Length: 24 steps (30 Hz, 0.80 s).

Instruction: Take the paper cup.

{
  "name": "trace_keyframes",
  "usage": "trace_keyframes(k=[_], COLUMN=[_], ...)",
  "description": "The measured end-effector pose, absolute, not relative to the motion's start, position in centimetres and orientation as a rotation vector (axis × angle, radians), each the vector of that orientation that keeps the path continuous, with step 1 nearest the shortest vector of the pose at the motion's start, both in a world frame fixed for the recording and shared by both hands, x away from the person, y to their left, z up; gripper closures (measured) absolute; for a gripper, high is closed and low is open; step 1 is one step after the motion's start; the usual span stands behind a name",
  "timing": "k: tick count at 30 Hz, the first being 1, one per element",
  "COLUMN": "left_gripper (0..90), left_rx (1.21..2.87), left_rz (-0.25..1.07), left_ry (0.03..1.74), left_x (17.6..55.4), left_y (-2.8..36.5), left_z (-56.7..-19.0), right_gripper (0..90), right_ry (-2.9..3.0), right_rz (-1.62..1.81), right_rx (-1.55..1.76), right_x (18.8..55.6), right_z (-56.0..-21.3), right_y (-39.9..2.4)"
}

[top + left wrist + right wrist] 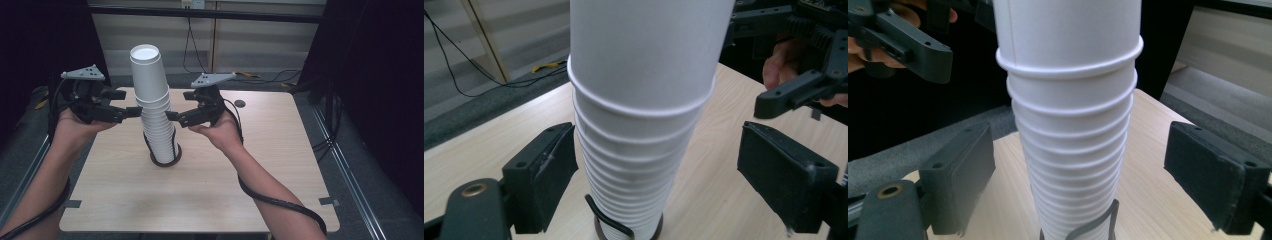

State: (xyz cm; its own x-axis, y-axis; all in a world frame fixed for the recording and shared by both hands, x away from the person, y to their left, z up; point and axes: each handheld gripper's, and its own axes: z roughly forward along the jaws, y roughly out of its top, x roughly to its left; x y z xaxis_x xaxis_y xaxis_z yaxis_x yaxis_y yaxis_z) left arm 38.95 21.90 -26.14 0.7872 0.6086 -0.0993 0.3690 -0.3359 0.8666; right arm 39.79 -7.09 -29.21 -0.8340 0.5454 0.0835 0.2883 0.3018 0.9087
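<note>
Cups (152, 107) stand nested upside down in one tall white paper column, seated in a black wire ring holder (165, 159) near the middle of the worktop (210, 190). The holder's upright wire loops hug the lower cups and evidently keep the column from sliding; the column leans slightly to the left toward its top. The topmost cup sits looser than the rest, with its rolled rim clear of the tightly packed rims below, which makes it the natural one to lift off.

Left gripper (134, 112) and right gripper (172, 116) flank the column at about the same height, level with the upper packed rims. Both point inward at each other, roughly horizontal, with the cups between them.

In the left gripper view, the jaws stand spread on either side of the column, with a gap at each pad (555, 167); nothing is pinched. The right gripper view gives the same reading: jaws spread, pads (970, 165) off the paper.

Each forearm enters from the near edge. Wrists are raised well above the worktop, and each hand wraps its gripper body from below. A cable (280, 202) trails back along the right forearm.
</note>
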Motion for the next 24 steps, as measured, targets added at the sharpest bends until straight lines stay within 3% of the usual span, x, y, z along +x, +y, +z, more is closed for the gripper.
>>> trace_keyframes(k=[14,24], left_gripper=[15.0,7.9], left_rx=[1.902,1.872], left_rz=[0.319,0.342], left_ry=[0.716,0.729], left_x=[41.1,42.2], left_y=[19.9,18.2], left_z=[-25.2,-26.0], right_gripper=[12.5,14.5], right_ry=[2.314,2.283], right_rz=[1.565,1.566], right_rx=[0.757,0.737], right_x=[41.6,41.7], right_z=[-29.4,-29.5], right_y=[-4.2,-3.4])
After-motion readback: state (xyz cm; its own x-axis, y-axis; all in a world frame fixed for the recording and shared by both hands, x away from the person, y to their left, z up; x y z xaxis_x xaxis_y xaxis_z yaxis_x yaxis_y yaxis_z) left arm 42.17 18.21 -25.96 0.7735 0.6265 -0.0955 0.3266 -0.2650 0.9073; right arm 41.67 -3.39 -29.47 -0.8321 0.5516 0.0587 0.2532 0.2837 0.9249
